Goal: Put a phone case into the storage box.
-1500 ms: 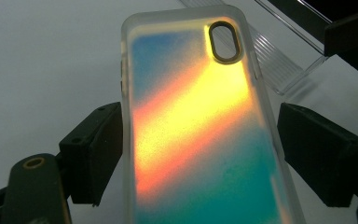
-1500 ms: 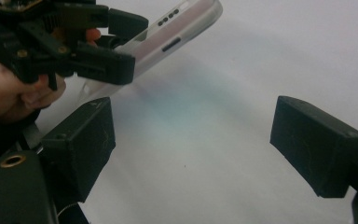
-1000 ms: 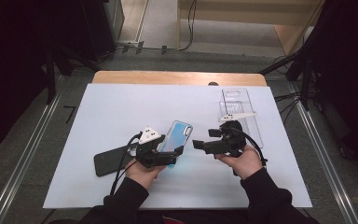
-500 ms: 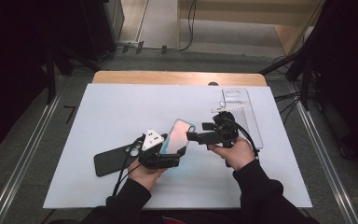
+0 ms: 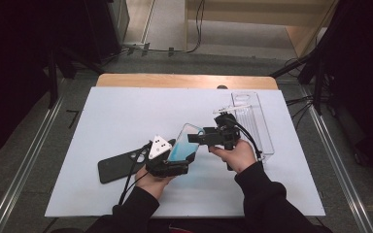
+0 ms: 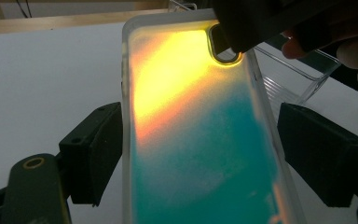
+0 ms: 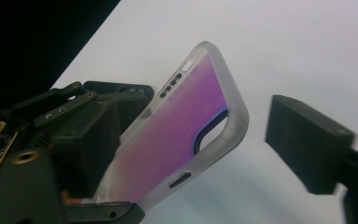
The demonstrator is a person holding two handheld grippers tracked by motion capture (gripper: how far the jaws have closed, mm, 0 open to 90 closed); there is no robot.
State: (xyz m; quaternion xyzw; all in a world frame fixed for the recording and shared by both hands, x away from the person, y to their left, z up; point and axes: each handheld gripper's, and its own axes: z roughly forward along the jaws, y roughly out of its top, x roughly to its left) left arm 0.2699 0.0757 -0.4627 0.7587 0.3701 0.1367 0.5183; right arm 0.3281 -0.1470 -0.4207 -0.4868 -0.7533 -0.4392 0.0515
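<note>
Phone case, frosted rim, teal-orange sheen, tilted off white table mid-front; I see left gripper & right gripper jaws spread, contact unclear. Black phone left, clear tray right, open room behind

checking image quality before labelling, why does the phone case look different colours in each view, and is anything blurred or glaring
In the left gripper view the phone case glows yellow over teal, lit from behind, with its near end soft. In the right gripper view it reads purple-pink, and the near jaws are blurred. In the high view it looks teal; the white table is evenly lit, without harsh glare, and the surroundings are dark.
</note>
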